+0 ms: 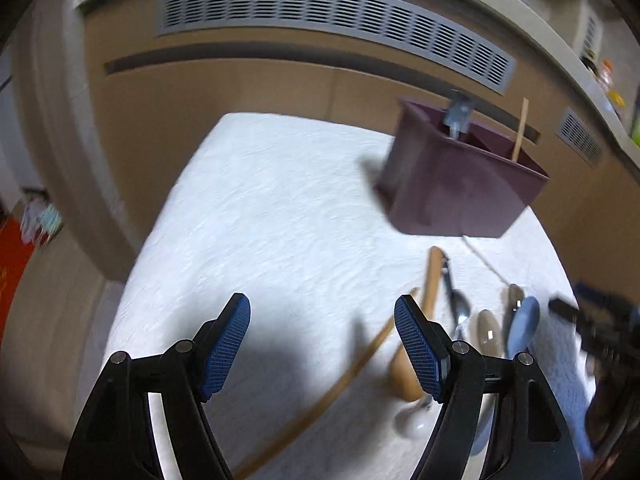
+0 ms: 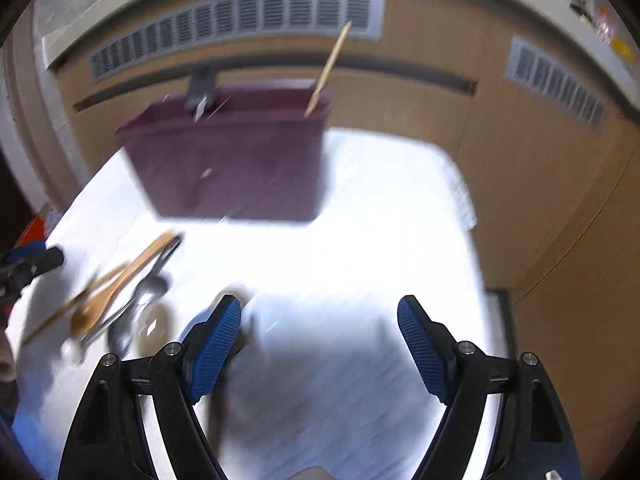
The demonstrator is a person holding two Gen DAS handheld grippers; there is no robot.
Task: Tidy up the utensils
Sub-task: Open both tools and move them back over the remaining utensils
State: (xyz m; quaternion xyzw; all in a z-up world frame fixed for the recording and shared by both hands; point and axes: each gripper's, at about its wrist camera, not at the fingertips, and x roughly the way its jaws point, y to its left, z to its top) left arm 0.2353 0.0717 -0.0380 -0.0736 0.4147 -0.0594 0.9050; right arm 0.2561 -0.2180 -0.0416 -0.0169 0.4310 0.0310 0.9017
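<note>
Left gripper (image 1: 322, 344) spread wide, empty, lower centre; right gripper (image 2: 320, 344) likewise apart and empty. Loose spoons (image 1: 460, 320) piled lower right; maroon holder (image 1: 456, 184) upper right. Best singled out by one handle, clear of neighbours.

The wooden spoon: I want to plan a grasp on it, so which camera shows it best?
The left wrist view: the wooden spoon lies close, handle toward the maroon utensil holder, though the left gripper finger covers part of it. The right wrist view shows the spoon blurred, at the left edge among other utensils.
</note>
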